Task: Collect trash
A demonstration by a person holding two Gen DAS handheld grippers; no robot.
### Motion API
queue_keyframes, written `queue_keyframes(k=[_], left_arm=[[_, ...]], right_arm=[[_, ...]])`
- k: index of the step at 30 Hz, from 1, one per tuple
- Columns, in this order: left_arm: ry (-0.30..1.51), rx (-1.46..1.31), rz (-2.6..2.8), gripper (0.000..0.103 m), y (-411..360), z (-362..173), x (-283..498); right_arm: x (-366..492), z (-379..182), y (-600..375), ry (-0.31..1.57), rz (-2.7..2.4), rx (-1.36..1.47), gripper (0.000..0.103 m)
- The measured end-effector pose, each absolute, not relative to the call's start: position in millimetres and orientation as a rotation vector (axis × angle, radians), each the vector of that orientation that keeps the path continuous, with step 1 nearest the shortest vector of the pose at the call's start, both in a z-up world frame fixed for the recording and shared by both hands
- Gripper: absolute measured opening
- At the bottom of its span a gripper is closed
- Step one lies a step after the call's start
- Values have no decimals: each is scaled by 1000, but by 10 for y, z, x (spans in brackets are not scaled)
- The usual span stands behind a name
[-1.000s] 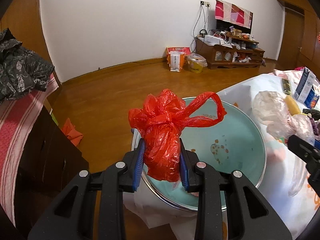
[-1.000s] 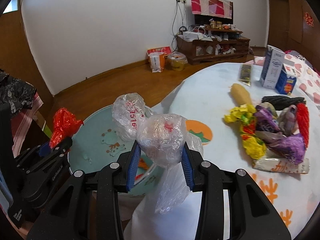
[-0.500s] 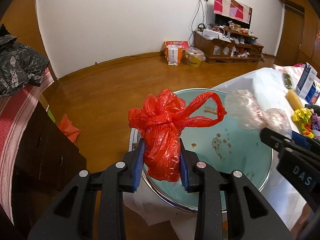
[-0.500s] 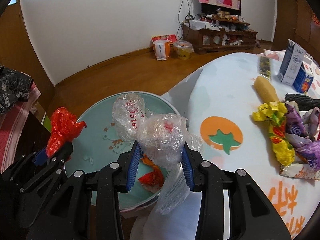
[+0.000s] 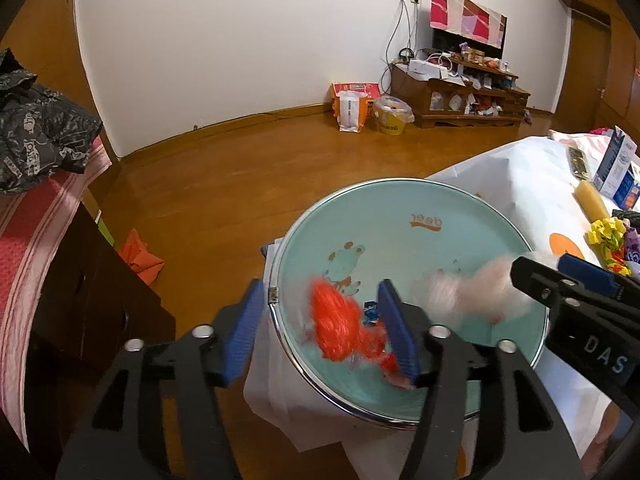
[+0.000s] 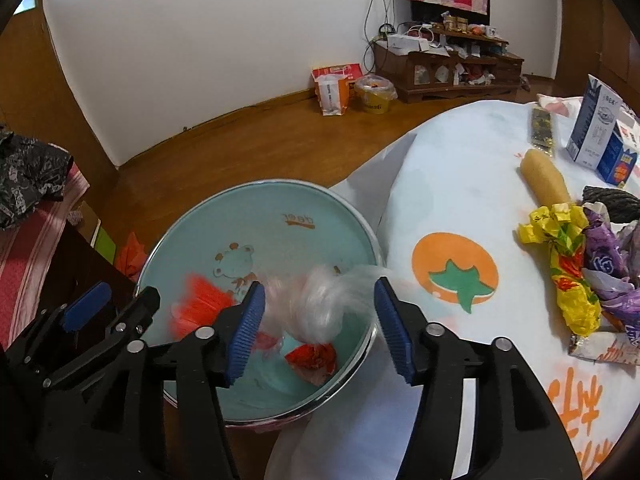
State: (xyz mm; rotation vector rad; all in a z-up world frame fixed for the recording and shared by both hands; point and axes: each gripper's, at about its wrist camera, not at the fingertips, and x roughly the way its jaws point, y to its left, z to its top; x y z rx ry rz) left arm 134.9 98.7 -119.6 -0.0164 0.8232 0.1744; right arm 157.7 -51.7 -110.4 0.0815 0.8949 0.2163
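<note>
Two grippers are hanging over the near rim of the teal basin [image 6: 260, 216], both with jaws that have just been opening and are now standing apart, gripping nothing. Between the left gripper [image 5: 320, 328] pads the red bag [image 5: 340, 328] is dropping free, motion-blurred. The clear plastic bag [image 6: 320, 308], equally smeared, is falling from the right gripper [image 6: 320, 328]; its shape is hard to make out. One red wrapper [image 6: 312, 356] is lying on the basin floor. Further right, crumpled wrappers [image 6: 568, 260] are crowding the table's [image 6: 460, 184] edge, partly cut off.
</note>
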Motion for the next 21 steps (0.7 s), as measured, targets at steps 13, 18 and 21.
queue_keyframes(k=[13, 18, 21], left_arm=[[787, -18, 201, 84, 907, -1081, 1260], [776, 3, 185, 87, 787, -1018, 1234], [770, 19, 172, 87, 689, -977, 1220]], right_arm=[[1443, -862, -814, 824, 152, 116, 77], [1373, -813, -991, 806, 123, 135, 77], [1322, -786, -1100, 796, 106, 144, 77]])
